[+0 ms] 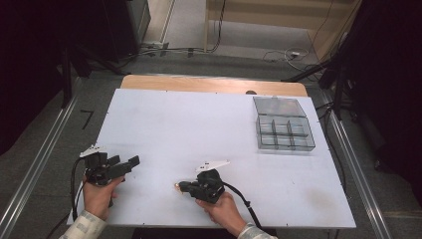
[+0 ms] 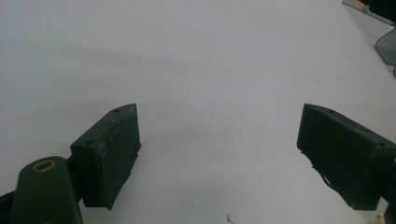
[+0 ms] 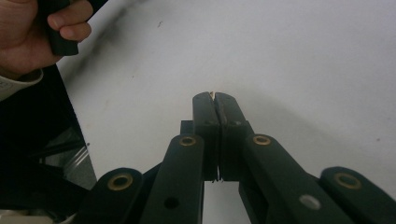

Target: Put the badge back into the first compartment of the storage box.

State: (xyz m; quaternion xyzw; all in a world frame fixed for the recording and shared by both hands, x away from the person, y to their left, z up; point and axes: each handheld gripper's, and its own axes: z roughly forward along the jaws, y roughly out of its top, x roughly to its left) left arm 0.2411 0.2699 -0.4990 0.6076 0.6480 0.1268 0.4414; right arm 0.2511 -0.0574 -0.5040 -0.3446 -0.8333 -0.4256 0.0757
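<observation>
My right gripper (image 1: 181, 186) rests low on the white table (image 1: 189, 124) near the front middle, jaws pressed together. A tiny brass-coloured piece (image 1: 176, 186) sits at their tips; in the right gripper view only a pale sliver of it (image 3: 213, 94) pokes out beyond the shut gripper (image 3: 214, 97). My left gripper (image 1: 125, 160) is held at the front left, jaws wide apart with nothing between them. In the left gripper view that gripper (image 2: 218, 116) looks over bare tabletop, with a small brass speck (image 2: 379, 218) at the bottom right.
A clear plastic compartment box (image 1: 284, 134) stands at the back right with its lid (image 1: 278, 106) folded open behind it. Its corner (image 2: 386, 44) also appears in the left gripper view. The table's front edge runs just under both hands.
</observation>
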